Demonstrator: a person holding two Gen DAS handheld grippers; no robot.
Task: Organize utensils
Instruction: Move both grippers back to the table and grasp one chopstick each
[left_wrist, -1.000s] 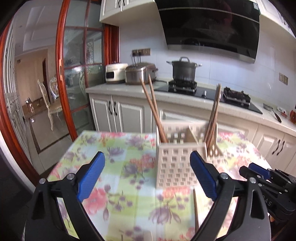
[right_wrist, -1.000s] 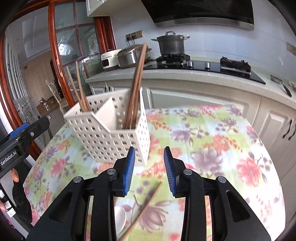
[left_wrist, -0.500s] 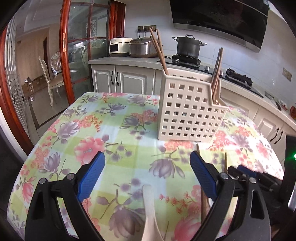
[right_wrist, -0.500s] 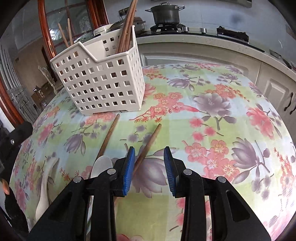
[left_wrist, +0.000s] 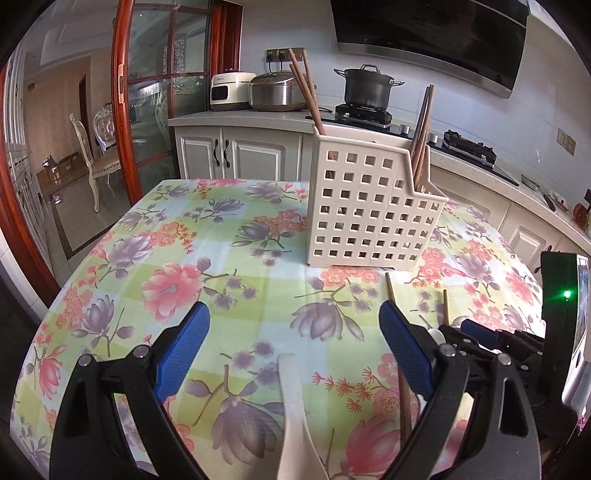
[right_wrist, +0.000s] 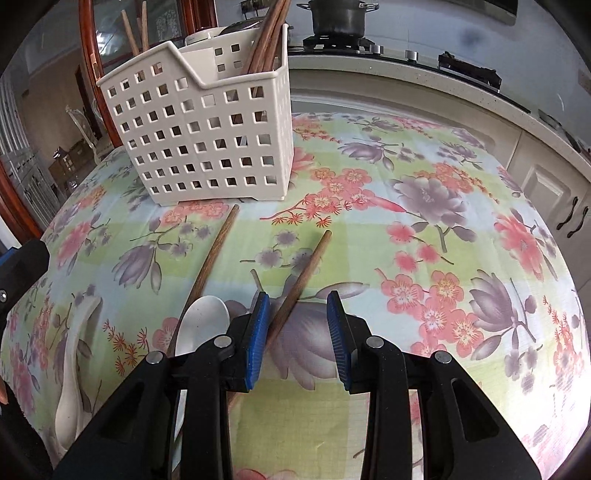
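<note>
My right gripper (right_wrist: 297, 314) stands part open over the floral tablecloth (right_wrist: 424, 229), holding nothing; a brown wooden chopstick (right_wrist: 301, 280) runs between its blue pads toward one o'clock, hugging the left pad. The perforated cream plastic caddy (right_wrist: 207, 140) sits at eleven o'clock. My left gripper (left_wrist: 291, 332), wide open and empty, is farther off.

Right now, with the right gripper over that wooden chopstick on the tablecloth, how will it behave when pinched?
The wooden chopstick looks thin and rigid, so probably stiff and light. Being slender, it may roll or pivot on the tablecloth if the right gripper closes off-centre.
</note>
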